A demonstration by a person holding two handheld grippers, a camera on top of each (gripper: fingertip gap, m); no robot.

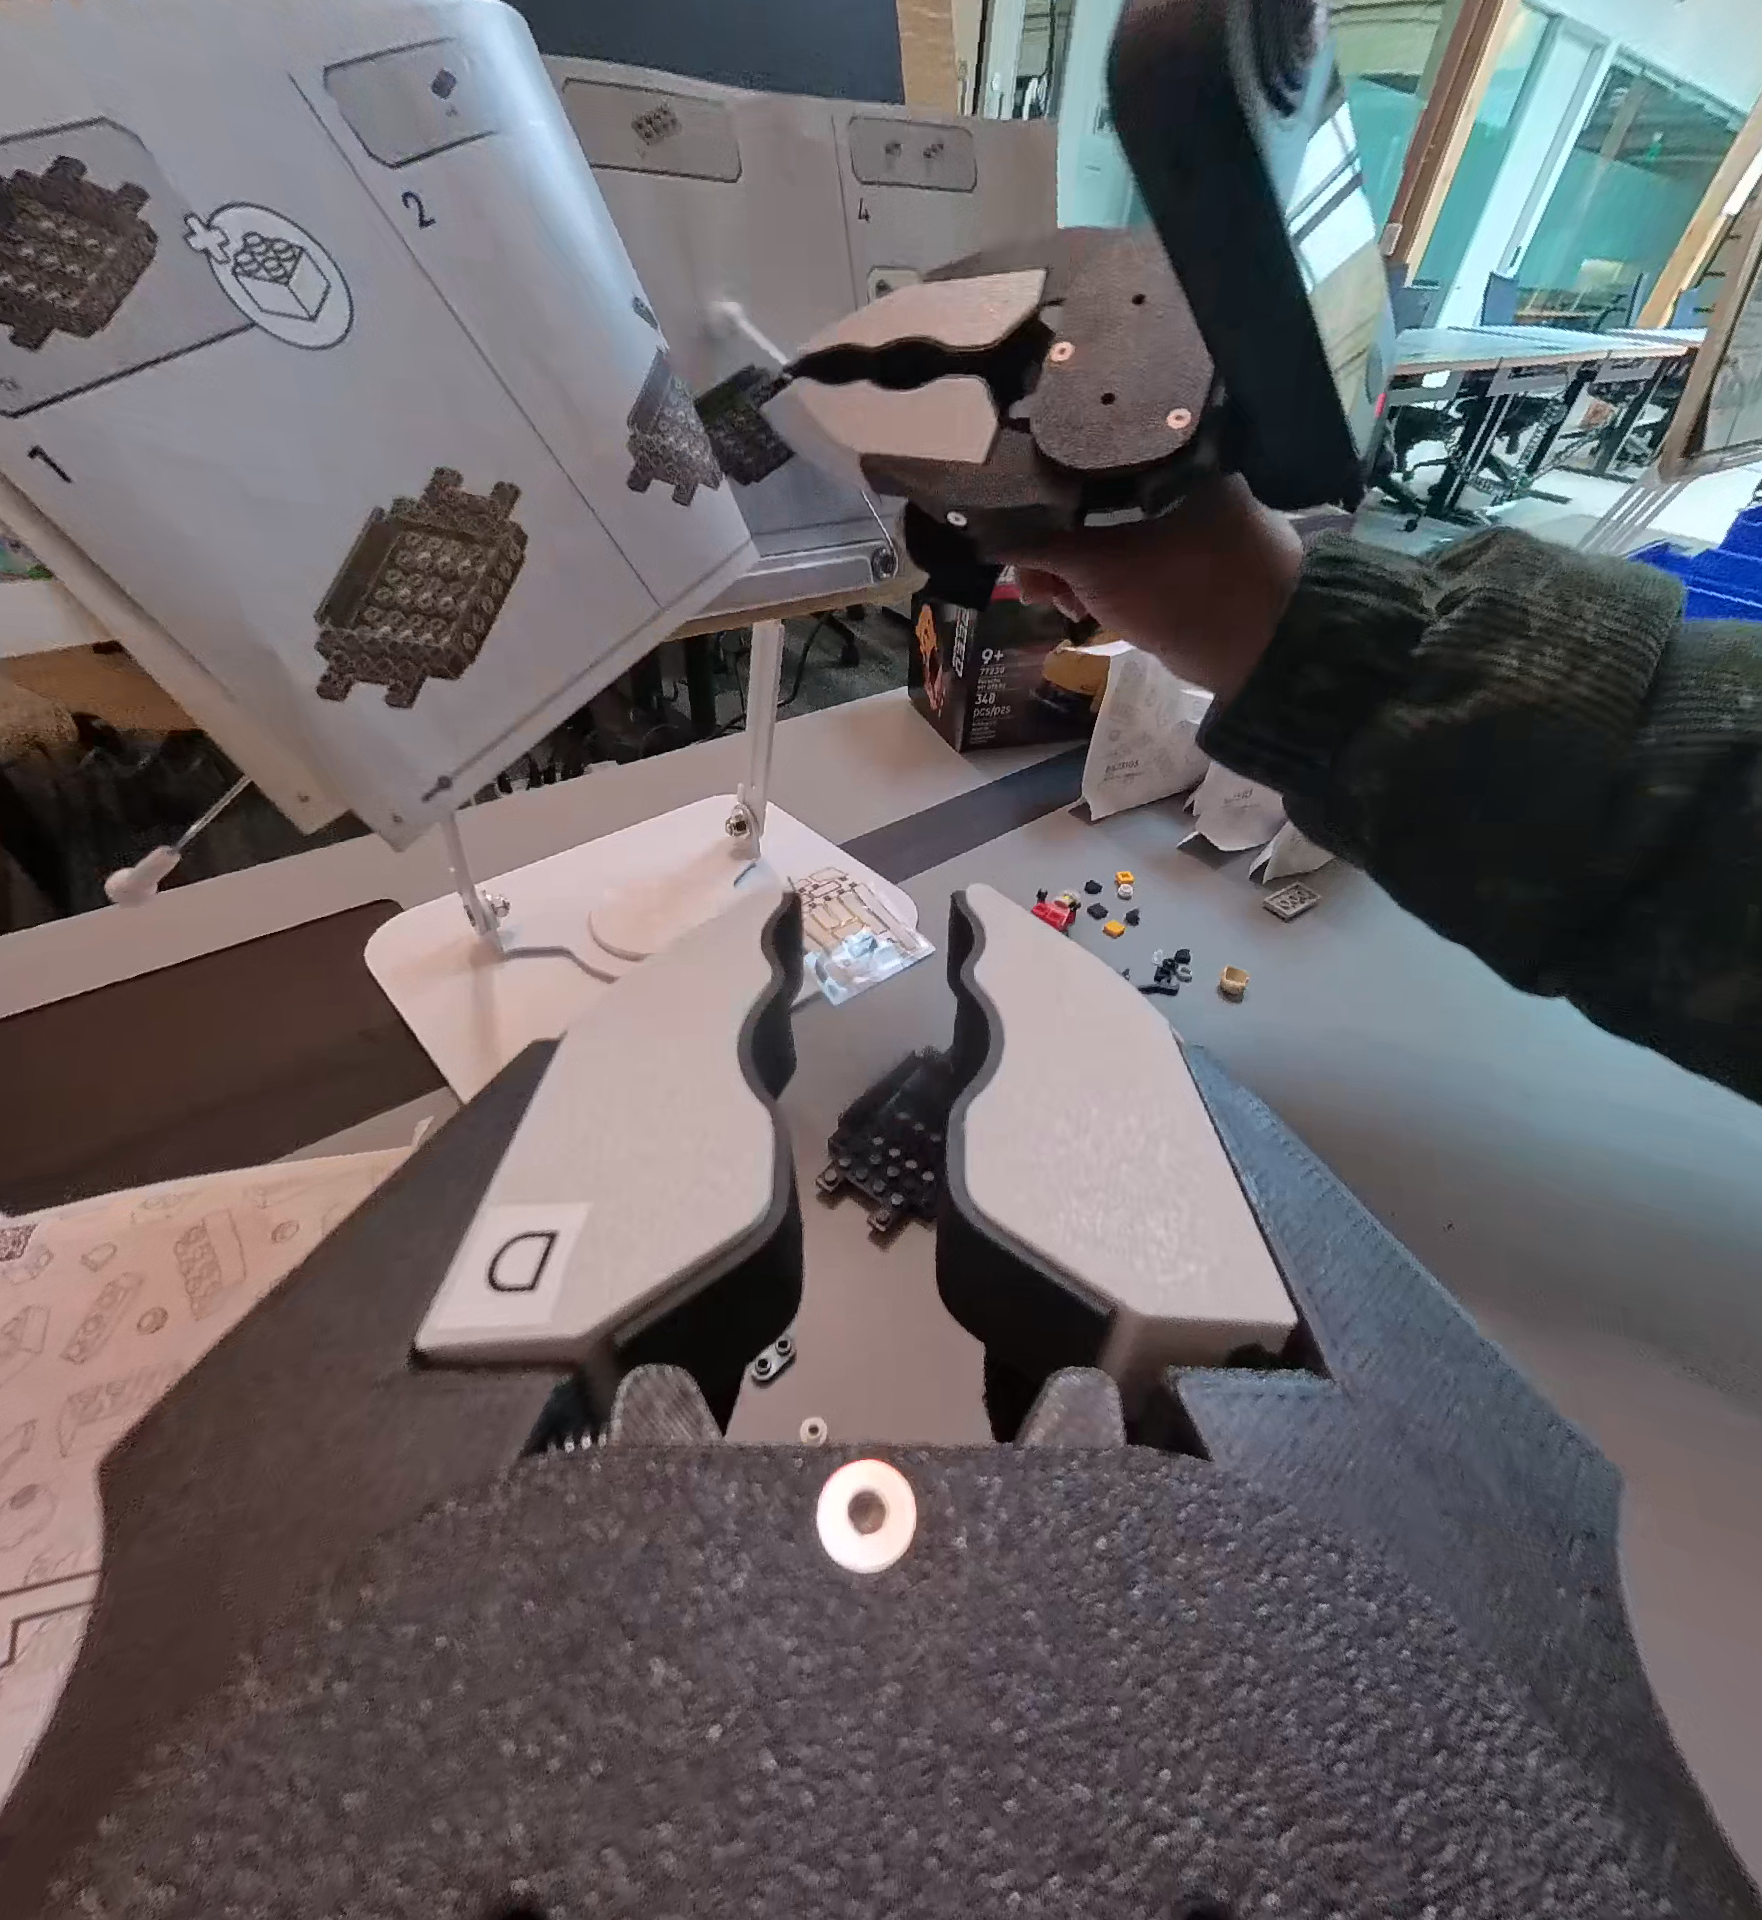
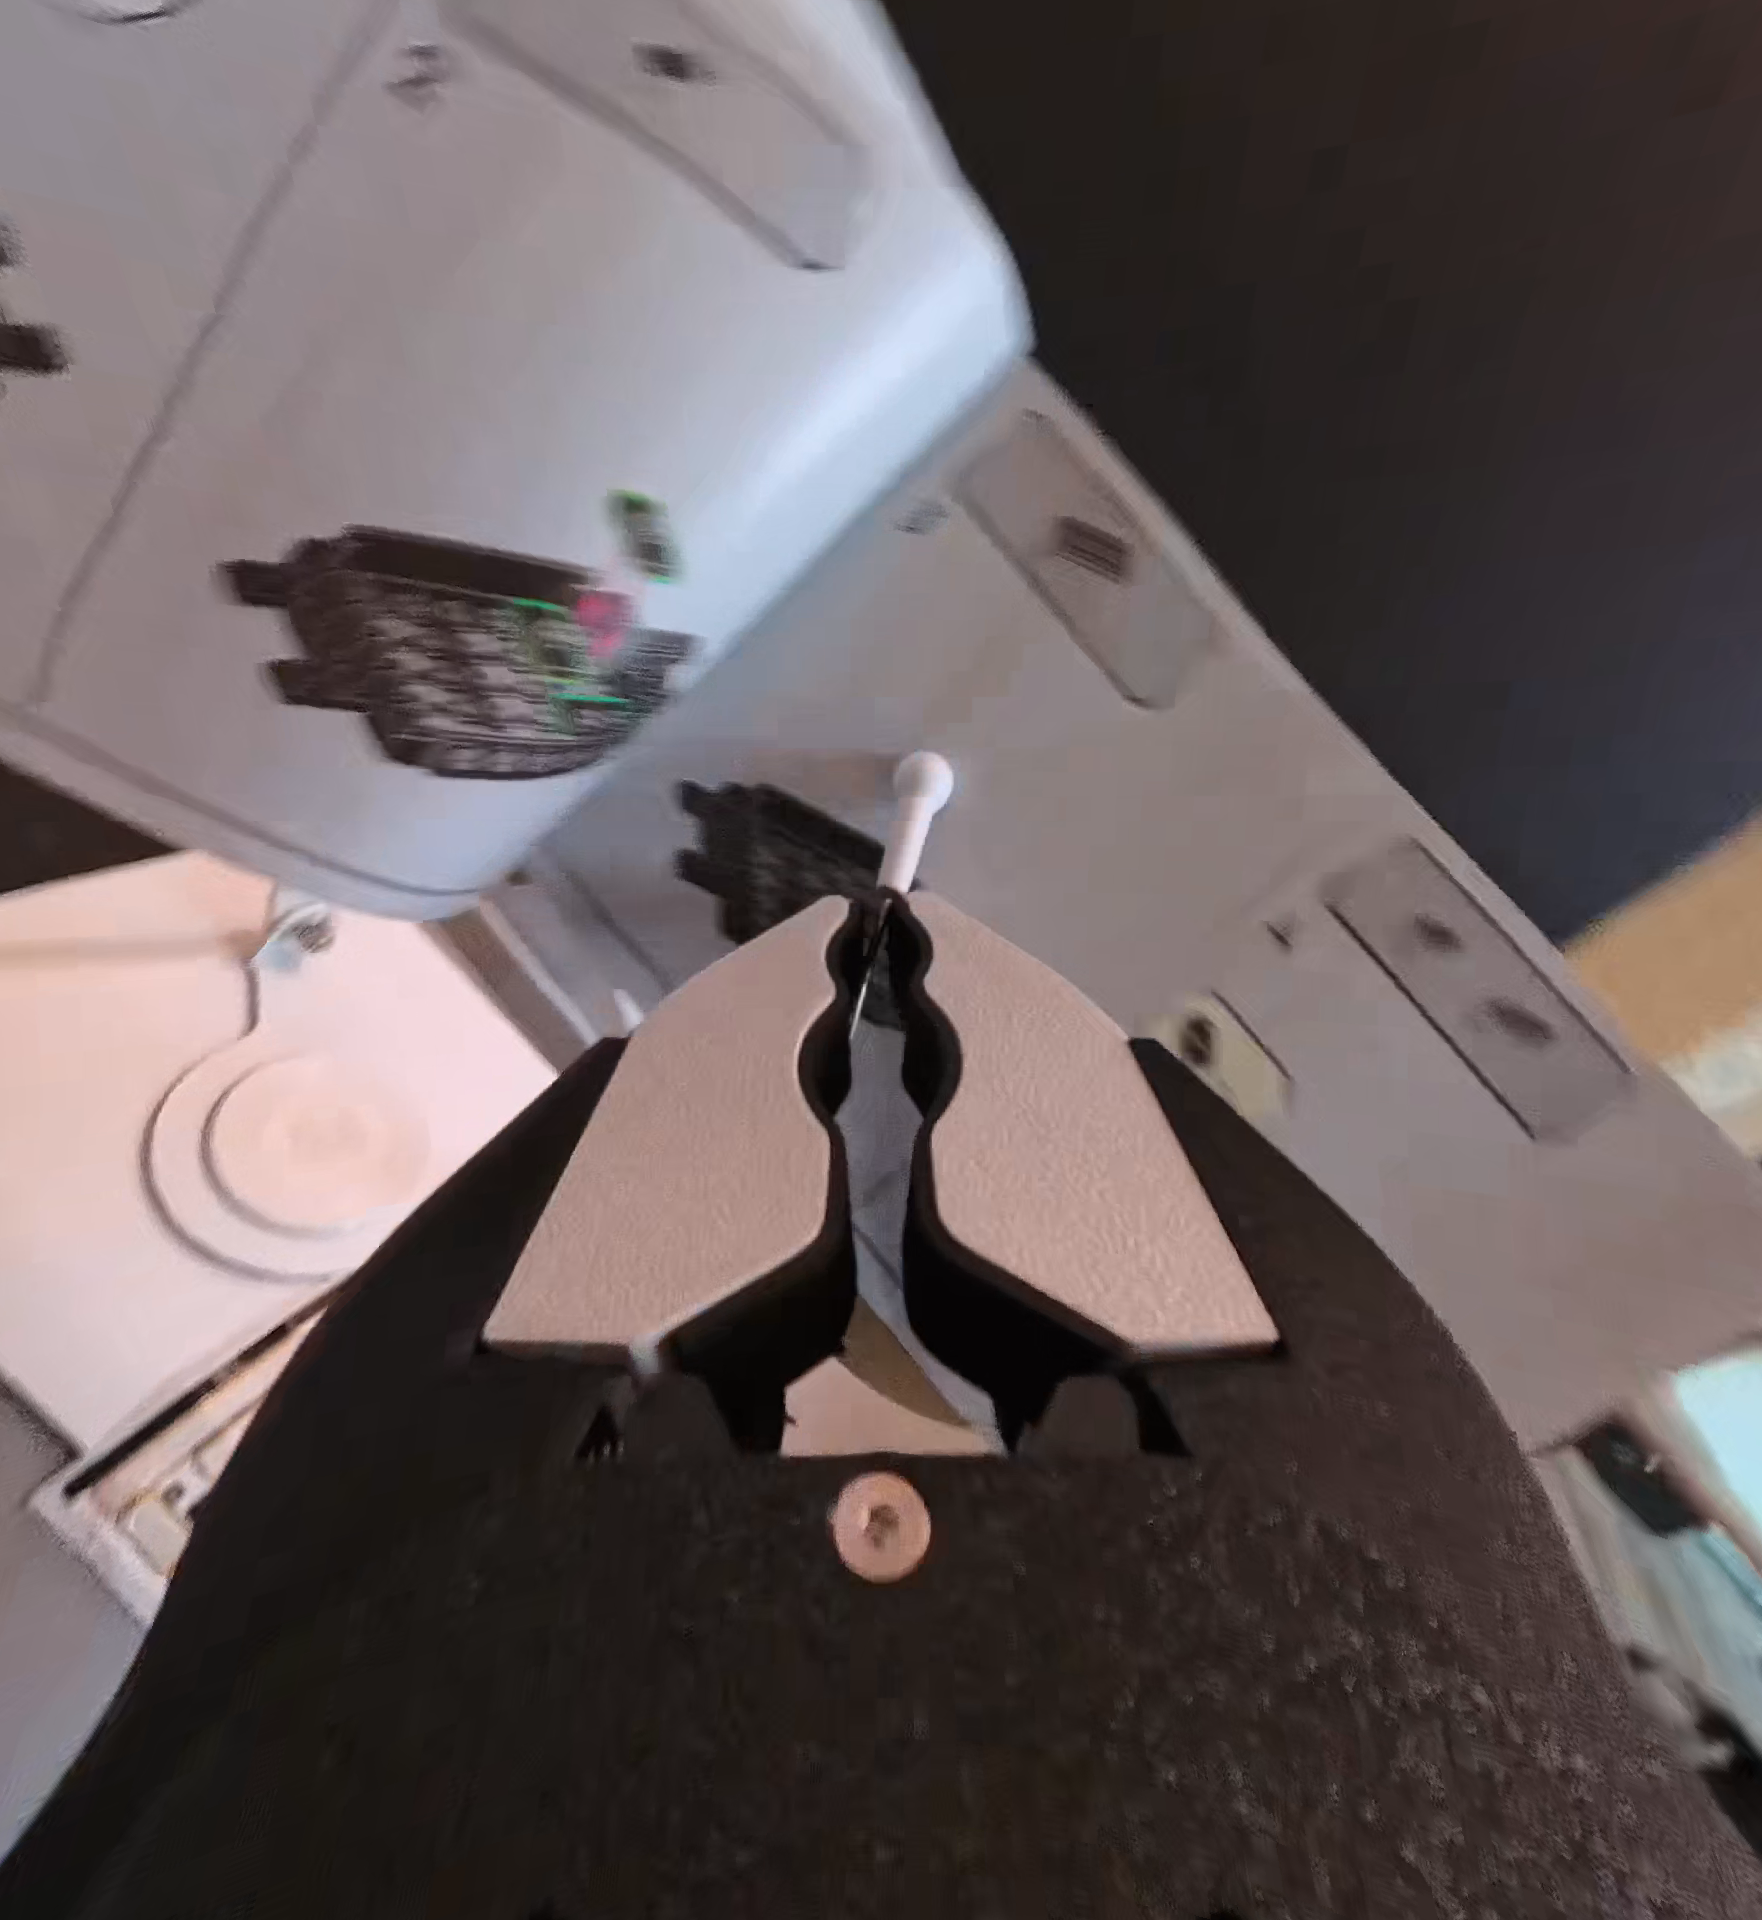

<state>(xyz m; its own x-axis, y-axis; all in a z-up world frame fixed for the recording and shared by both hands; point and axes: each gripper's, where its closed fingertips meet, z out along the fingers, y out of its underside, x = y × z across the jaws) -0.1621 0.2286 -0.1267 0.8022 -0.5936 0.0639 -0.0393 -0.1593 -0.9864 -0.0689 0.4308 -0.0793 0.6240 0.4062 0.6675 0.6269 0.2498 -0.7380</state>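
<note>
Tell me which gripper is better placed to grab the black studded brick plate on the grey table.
Left. The black studded brick plate lies between the left gripper's open fingers, low over the grey table. The right gripper is raised, pinching a white instruction-booklet page.

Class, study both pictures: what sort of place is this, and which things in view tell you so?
Most likely a work desk in an open-plan office or lab, set up for toy-brick building. A building instruction booklet sits on a white stand, small loose bricks lie on the grey table, and rows of desks stand behind glass partitions.
</note>
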